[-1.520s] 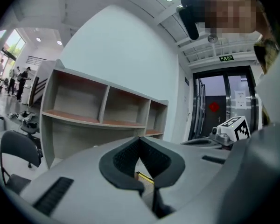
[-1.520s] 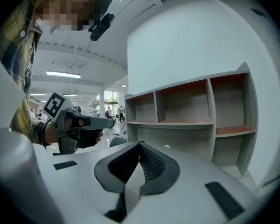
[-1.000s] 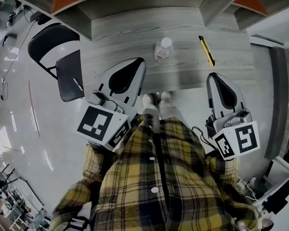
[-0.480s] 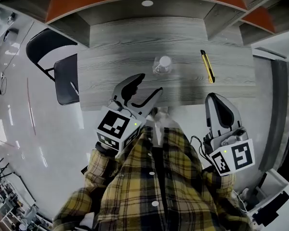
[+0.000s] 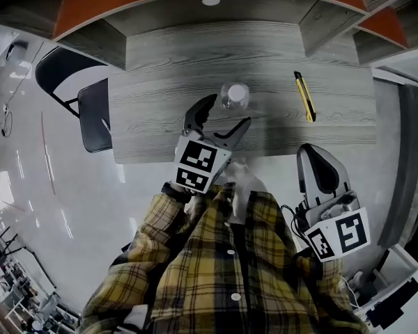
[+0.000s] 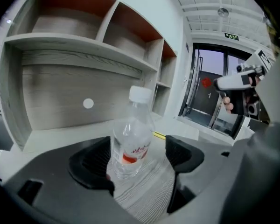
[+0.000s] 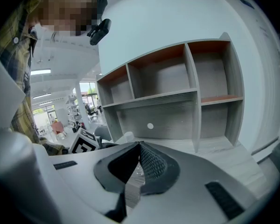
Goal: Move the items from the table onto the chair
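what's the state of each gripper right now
Left gripper: open, jaws just been opening, water bottle in the gap, not gripped.
Right gripper: shut, empty.

Clear plastic bottle [image 5: 235, 96], white cap, red label: upright near the middle of the grey wood-grain table [image 5: 160, 68]. Yellow-and-black utility knife [image 5: 305, 96] lies flat to its right, well apart. Black chair [image 5: 90, 110] stands at the table's left end.

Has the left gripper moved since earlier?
Yes. The left gripper has swung right over the table, up to the bottle; its fingers have just been opening, with the bottle between them, ungripped.
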